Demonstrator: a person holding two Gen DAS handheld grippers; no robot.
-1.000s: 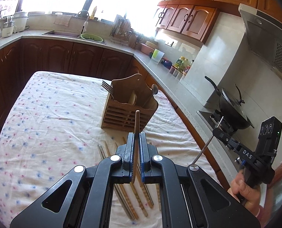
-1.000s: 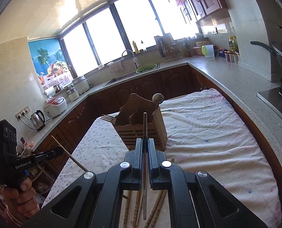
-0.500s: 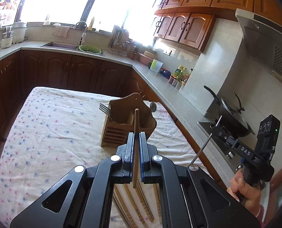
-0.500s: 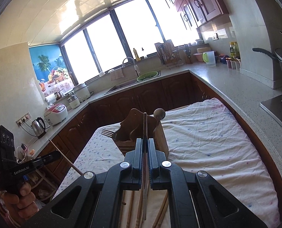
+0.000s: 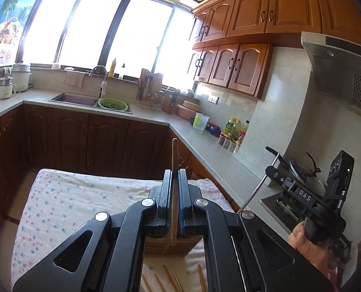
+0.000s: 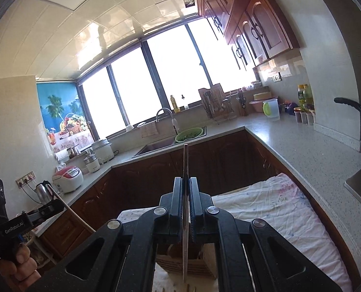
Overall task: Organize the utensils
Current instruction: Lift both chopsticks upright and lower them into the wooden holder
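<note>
A wooden chopstick (image 5: 174,189) is clamped upright between the closed jaws of the left gripper (image 5: 174,177), its tip standing above the fingers and its lower end hanging in front of the slatted wooden utensil holder (image 5: 178,244); the holder is seen only in part beneath the gripper, standing on the table under a flower-dotted cloth (image 5: 66,202); more chopsticks (image 5: 170,277) are seen lying on the cloth at the bottom edge, nearer the camera than the holder; the right gripper (image 6: 186,187) is likewise closed on a thin metal chopstick (image 6: 185,216), held upright, with its lower end in front of the same holder (image 6: 187,262); in the left wrist view the right gripper (image 5: 271,170) is seen at the right, gripped by a hand (image 5: 307,245), the metal chopstick (image 5: 256,189) slanting down from it; in the right wrist view the left gripper (image 6: 56,205) is seen at the left edge, held by the other hand (image 6: 19,262), with its wooden chopstick (image 6: 71,209) slanting across it; a counter (image 6: 302,146) and a sink (image 5: 75,99) are seen beyond the table.
</note>
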